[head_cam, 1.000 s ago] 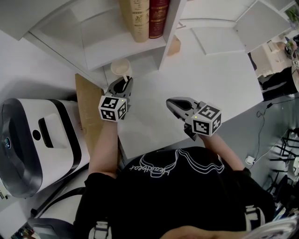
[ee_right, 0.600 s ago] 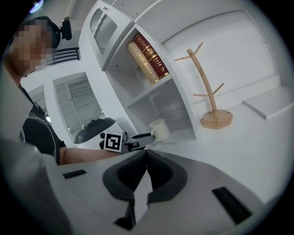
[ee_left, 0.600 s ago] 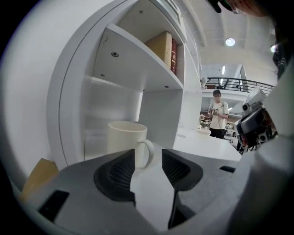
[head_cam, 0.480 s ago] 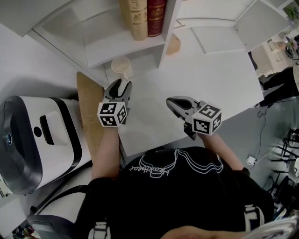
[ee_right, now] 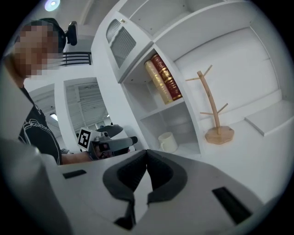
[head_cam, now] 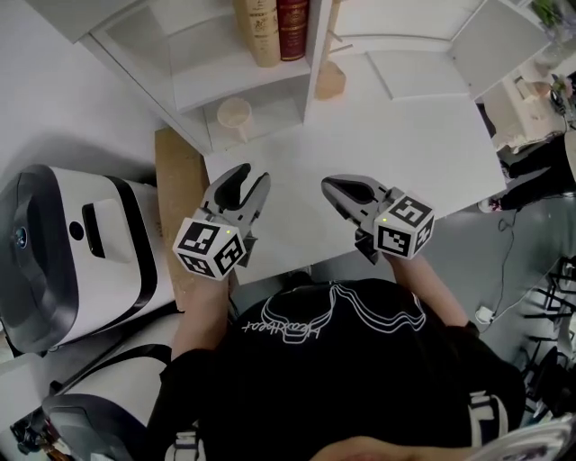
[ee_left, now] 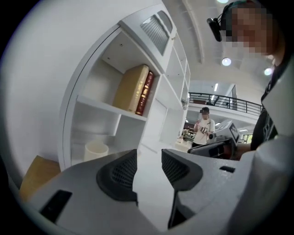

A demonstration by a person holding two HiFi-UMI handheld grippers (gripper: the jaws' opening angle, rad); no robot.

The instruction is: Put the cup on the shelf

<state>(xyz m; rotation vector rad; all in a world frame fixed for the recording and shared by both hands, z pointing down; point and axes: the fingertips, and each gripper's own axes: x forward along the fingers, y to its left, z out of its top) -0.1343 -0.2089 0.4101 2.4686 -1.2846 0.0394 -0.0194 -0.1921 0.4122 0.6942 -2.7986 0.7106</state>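
The cream cup (head_cam: pixel 235 115) stands upright in the bottom compartment of the white shelf unit (head_cam: pixel 232 75), its handle towards the table. My left gripper (head_cam: pixel 247 180) hovers over the white table a short way in front of the cup, apart from it, open with nothing between its jaws. The left gripper view shows the cup (ee_left: pixel 96 150) beyond the open left gripper (ee_left: pixel 149 167). My right gripper (head_cam: pixel 335 191) is shut and empty, over the table to the right. From the right gripper (ee_right: pixel 147 158) I see the cup (ee_right: pixel 167 141) and the left gripper (ee_right: pixel 126 142).
Two books (head_cam: pixel 273 27) stand on the shelf above the cup. A wooden mug tree (head_cam: pixel 329 79) stands right of the shelf unit. A large white machine (head_cam: pixel 72 252) and a wooden board (head_cam: pixel 175 198) lie left of the table. A person (ee_left: pixel 204 126) stands far off.
The left gripper opened, let go of the cup and drew back toward the person. The cup stayed in the bottom compartment. The right gripper barely moved.
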